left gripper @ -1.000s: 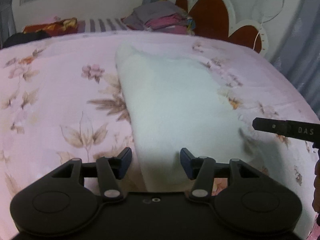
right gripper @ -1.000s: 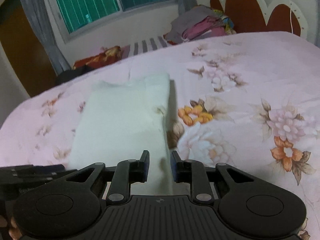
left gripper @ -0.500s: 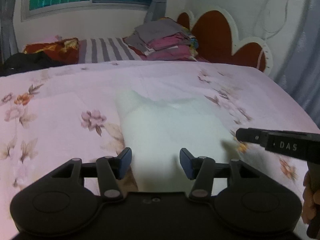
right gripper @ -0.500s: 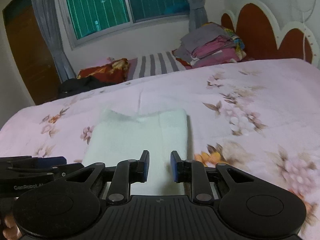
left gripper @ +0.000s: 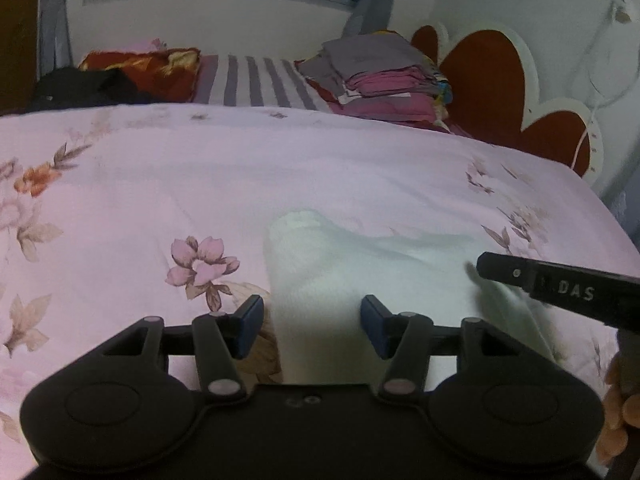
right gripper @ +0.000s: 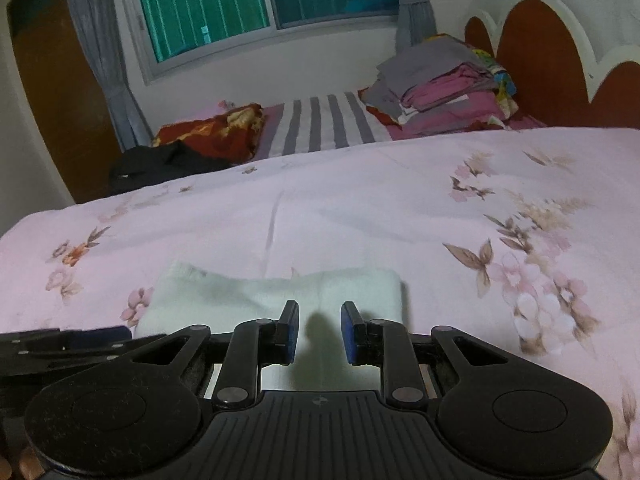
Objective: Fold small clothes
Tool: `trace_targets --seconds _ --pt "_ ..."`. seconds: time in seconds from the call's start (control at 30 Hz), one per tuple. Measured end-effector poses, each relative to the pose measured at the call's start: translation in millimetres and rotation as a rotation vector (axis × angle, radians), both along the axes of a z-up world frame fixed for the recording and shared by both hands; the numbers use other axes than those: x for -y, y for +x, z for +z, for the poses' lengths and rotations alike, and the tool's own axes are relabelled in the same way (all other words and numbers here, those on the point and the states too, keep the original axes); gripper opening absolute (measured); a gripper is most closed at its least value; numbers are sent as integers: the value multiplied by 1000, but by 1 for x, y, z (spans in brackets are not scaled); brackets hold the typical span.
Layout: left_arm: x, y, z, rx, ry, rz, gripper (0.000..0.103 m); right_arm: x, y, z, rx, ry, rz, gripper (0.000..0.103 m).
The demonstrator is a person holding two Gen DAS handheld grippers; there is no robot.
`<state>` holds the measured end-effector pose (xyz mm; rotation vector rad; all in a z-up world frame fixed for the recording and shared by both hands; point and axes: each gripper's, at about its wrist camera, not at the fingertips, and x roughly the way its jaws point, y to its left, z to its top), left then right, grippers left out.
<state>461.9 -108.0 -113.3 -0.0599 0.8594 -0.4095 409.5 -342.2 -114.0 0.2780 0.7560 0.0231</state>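
A white folded garment (left gripper: 360,272) lies flat on the pink floral bedspread (left gripper: 200,184). My left gripper (left gripper: 312,328) hovers over the garment's near left edge. Its jaws are opening, with the cloth under the gap and neither pad pressing on it. My right gripper (right gripper: 319,336) stands over the garment (right gripper: 248,296) near its right side. A narrow gap shows between the pads and its shadow falls on the cloth below. One finger of the right gripper (left gripper: 560,288) reaches in at the right of the left wrist view. The left gripper (right gripper: 60,344) shows at the left edge of the right wrist view.
A stack of folded clothes (right gripper: 440,80) sits at the far side by the red and white headboard (left gripper: 488,80). A striped pillow (right gripper: 324,128), a red patterned pillow (right gripper: 212,132) and a black garment (right gripper: 160,164) lie under the window (right gripper: 256,4). A hand (left gripper: 620,400) shows at the lower right.
Both grippers have drawn back along the garment toward its near end, so less cloth and more of the far room shows. The left jaws stand slightly wider.
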Motion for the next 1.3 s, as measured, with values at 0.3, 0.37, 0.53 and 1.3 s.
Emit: trace_targets --seconds 0.3,0.37,0.53,1.3 --pt "9 8 7 29 5 23 52 15 18 -34 -76 -61 -19 23" --pt "12 18 2 20 15 36 53 15 19 -24 -40 -38 -20 23" --pt "12 26 -12 -3 9 52 58 3 33 -22 -27 -66 9 23" --pt "12 22 5 -9 45 81 65 10 24 -18 -38 -22 -29 27"
